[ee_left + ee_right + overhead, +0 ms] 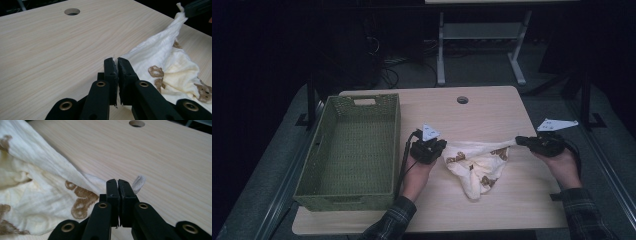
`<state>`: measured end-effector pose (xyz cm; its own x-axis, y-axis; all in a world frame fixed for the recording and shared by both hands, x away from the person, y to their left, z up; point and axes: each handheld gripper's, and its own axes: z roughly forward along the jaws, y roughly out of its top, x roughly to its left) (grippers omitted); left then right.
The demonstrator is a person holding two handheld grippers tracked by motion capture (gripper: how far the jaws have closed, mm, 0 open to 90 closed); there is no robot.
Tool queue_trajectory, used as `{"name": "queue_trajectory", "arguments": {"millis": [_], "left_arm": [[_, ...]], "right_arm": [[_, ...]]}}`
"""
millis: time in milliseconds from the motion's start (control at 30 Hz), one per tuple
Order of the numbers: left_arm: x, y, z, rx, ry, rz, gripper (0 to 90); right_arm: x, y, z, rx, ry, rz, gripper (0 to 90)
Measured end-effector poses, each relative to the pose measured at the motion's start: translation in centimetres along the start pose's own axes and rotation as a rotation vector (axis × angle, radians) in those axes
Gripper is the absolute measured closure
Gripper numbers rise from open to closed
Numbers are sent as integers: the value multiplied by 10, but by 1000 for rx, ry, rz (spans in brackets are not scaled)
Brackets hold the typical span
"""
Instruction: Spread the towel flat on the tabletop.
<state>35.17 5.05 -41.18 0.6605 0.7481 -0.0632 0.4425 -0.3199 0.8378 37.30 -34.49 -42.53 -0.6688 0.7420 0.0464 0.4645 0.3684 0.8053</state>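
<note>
A cream cloth [477, 165] printed with brown bears lies on the wooden table [492, 107], its top edge pulled into a line between my two grippers. My left gripper [443, 145] is shut on the cloth's left corner; in the left gripper view the jaws [117, 61] meet with the white cloth [160, 52] edge pinched between them. My right gripper [518, 140] is shut on the right corner, slightly lifted. In the right gripper view the shut gripper [117, 182] has a tip of cloth [138, 183] poking out past it.
A green woven basket [344, 202] with nothing in it stands on the left part of the table, close to my left hand. A round cable hole [462, 100] sits near the table's far edge. Table legs and cables lie on the dark floor beyond.
</note>
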Motion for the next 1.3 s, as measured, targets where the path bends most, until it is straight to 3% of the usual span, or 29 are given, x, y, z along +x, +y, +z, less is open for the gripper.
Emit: {"name": "queue_trajectory", "arguments": {"millis": [133, 333, 467, 600, 767, 867, 1100, 1167, 1300], "left_arm": [[1, 3, 8, 13, 25, 2, 859], [8, 6, 26, 42, 95, 14, 858], [18, 6, 39, 55, 130, -16, 858], [23, 4, 47, 73, 151, -28, 855], [24, 2, 47, 80, 162, -27, 816], [23, 3, 45, 86, 143, -28, 768], [13, 4, 35, 92, 66, -3, 681], [9, 3, 31, 83, 39, -10, 672], [-2, 1, 22, 88, -20, 18, 656]], "right_arm": [[-2, 5, 0, -3, 1, 2, 877], [-3, 10, 21, 20, -1, 11, 871], [-5, 10, 36, 56, -12, 6, 871], [-10, 11, 46, 45, -8, 15, 863], [-13, 10, 45, 26, -3, 42, 748], [-14, 9, 40, 19, 5, 49, 746], [-5, 2, 37, 63, 46, 56, 731], [-1, 1, 36, 70, 57, 39, 730], [12, -2, 31, 82, 84, 16, 730]]}}
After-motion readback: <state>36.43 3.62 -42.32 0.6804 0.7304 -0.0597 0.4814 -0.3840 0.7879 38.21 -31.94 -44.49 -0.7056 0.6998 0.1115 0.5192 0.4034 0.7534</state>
